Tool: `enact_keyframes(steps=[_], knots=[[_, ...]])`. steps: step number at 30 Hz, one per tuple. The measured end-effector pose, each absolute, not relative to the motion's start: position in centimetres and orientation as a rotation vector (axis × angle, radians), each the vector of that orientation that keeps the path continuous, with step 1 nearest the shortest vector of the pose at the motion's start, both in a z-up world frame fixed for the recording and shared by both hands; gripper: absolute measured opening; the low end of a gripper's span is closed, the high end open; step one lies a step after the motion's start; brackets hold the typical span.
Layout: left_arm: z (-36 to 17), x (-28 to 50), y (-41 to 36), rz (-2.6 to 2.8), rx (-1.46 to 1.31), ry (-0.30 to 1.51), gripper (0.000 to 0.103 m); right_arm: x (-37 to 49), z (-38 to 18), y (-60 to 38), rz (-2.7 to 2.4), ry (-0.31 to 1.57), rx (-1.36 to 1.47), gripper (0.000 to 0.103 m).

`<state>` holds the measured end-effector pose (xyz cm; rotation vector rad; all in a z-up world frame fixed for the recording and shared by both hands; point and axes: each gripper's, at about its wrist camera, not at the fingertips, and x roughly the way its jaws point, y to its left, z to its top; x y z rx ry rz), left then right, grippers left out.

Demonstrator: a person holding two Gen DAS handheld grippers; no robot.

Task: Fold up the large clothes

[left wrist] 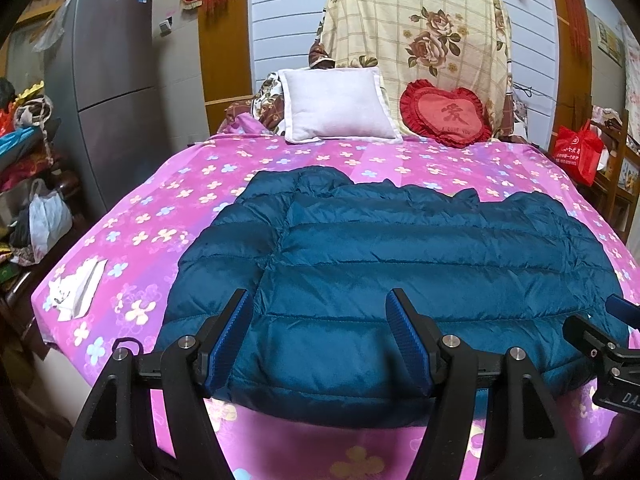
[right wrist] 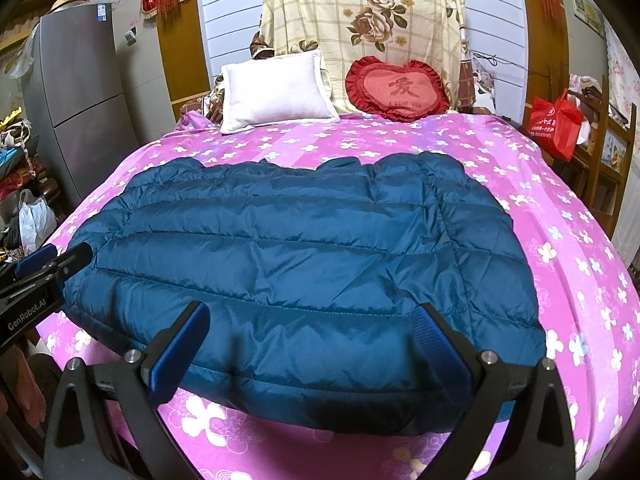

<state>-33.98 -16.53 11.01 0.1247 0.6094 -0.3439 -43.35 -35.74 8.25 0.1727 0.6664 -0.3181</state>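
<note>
A teal puffer jacket (left wrist: pixel 400 264) lies flat across the near half of a pink flowered bed (left wrist: pixel 160 208), and the left gripper (left wrist: pixel 320 340) and right gripper (right wrist: pixel 316 348), jaws spread and empty, should each pinch a near hem corner evenly.

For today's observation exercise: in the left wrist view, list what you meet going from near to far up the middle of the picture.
left gripper → blue puffer jacket → pink flowered bedsheet → white pillow → floral cloth hung behind the bed.
</note>
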Motion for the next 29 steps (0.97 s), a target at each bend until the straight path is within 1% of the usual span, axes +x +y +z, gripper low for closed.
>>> enact_keyframes(steps=[20, 29], knots=[[10.4, -33.2, -16.9, -0.355, 0.119, 0.636, 0.049, -42.9, 7.9, -35.6, -0.312, 0.675, 0.171, 0.103], [10.3, -33.0, -17.0, -0.361, 0.126, 0.617, 0.049, -42.3, 7.5, -35.8, -0.310, 0.685, 0.175, 0.103]])
